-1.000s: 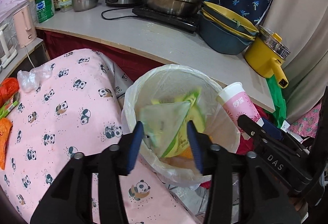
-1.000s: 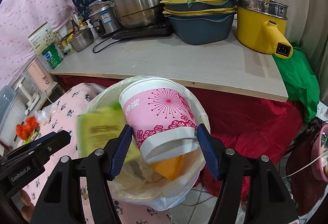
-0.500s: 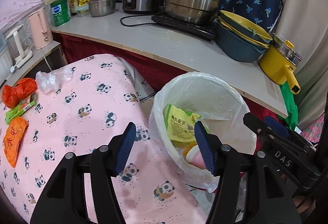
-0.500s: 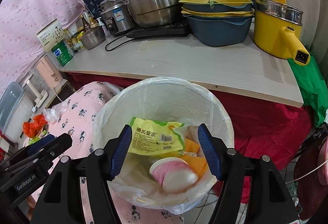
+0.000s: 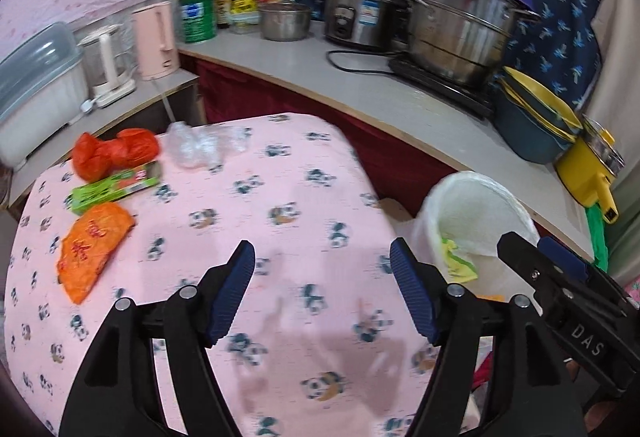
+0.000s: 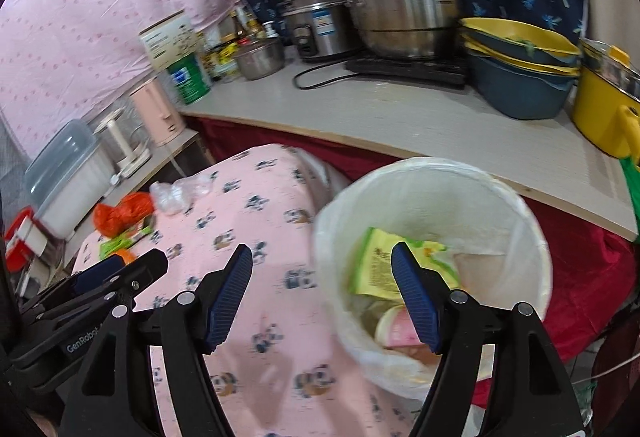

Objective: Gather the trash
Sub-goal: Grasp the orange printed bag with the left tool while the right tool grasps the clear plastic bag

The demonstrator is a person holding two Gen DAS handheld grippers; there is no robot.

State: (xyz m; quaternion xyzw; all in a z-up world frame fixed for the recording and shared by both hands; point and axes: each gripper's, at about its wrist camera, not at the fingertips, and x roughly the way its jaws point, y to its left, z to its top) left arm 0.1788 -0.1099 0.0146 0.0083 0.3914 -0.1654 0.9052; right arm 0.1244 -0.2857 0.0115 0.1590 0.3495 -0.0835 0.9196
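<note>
A white-lined trash bin point(image 6: 532, 237) point(image 5: 480, 193) stands beside the pink panda-print table point(image 5: 280, 197) and holds a green-yellow wrapper point(image 6: 376, 265) and a pink cup point(image 6: 400, 329). On the table's far left lie an orange wrapper point(image 5: 94, 245), a green packet point(image 5: 114, 189), a red-orange bag point(image 5: 114, 153) and crumpled clear plastic point(image 5: 200, 147). My left gripper point(image 5: 322, 293) hovers over the tablecloth, its jaws opening with nothing between them. My right gripper point(image 6: 322, 293) hangs at the bin's left rim, jaws opening and empty.
A grey counter point(image 5: 360, 93) behind carries steel pots point(image 5: 460, 33), a rice cooker point(image 5: 360, 13), stacked yellow and blue basins point(image 5: 536, 125), a yellow electric pot point(image 5: 592, 165), a green tin point(image 5: 198, 17) and bottles. Pink kettle point(image 5: 156, 33) and a plastic box point(image 5: 36, 85) sit at left.
The green wrapper and the pink cup left the grippers and dropped into the bin. Both grippers then swung left, away from the bin toward the table, with jaws spreading wider.
</note>
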